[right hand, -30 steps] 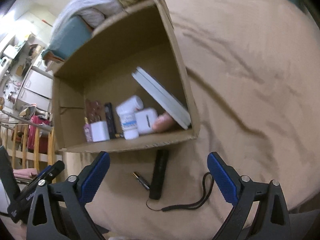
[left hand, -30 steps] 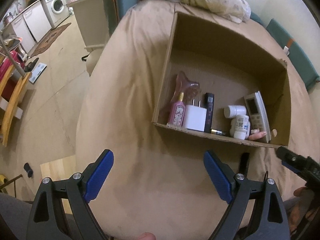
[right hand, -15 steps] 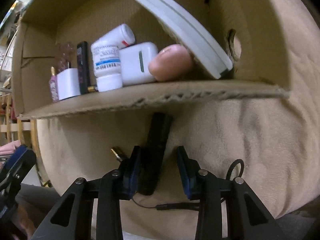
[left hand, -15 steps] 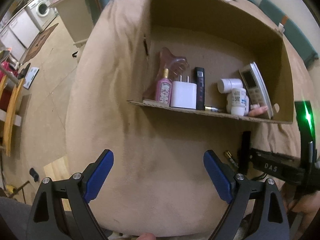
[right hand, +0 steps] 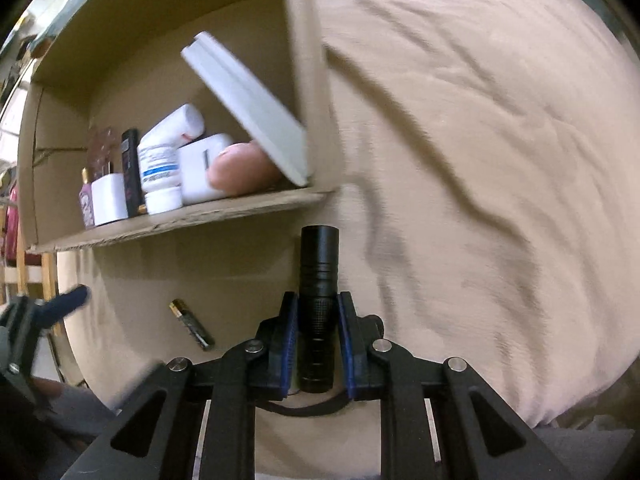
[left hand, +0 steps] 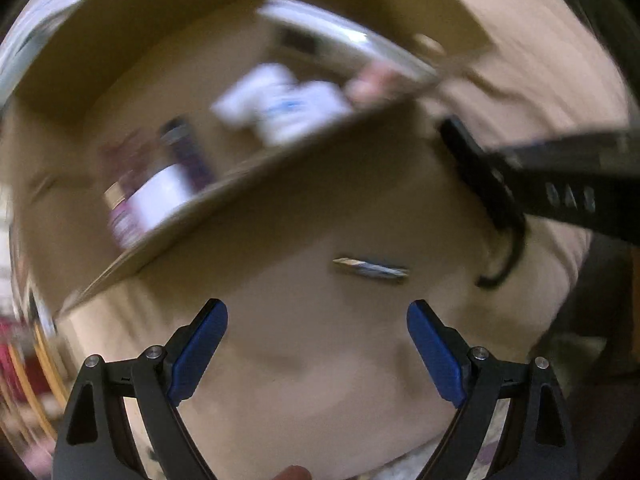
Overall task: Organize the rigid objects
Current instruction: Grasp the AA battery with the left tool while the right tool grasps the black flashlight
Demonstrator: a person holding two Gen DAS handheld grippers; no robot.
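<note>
A black flashlight lies on the tan bed cover, just in front of the cardboard box, and my right gripper is shut on its barrel. The flashlight and its wrist strap also show at the right of the blurred left wrist view. A small battery lies on the cover ahead of my left gripper, which is open with nothing between its fingers. The same battery lies left of the flashlight. The box holds a remote, white bottles, a charger and a pink perfume bottle.
The tan cover stretches away to the right of the box. My left gripper's blue pad shows at the left edge of the right wrist view. A wooden chair and a red thing stand beyond the bed's left side.
My right gripper came down over the flashlight and shut on it. My left gripper swung right and down, rolling, so the battery now lies ahead of it; its jaws stayed open.
</note>
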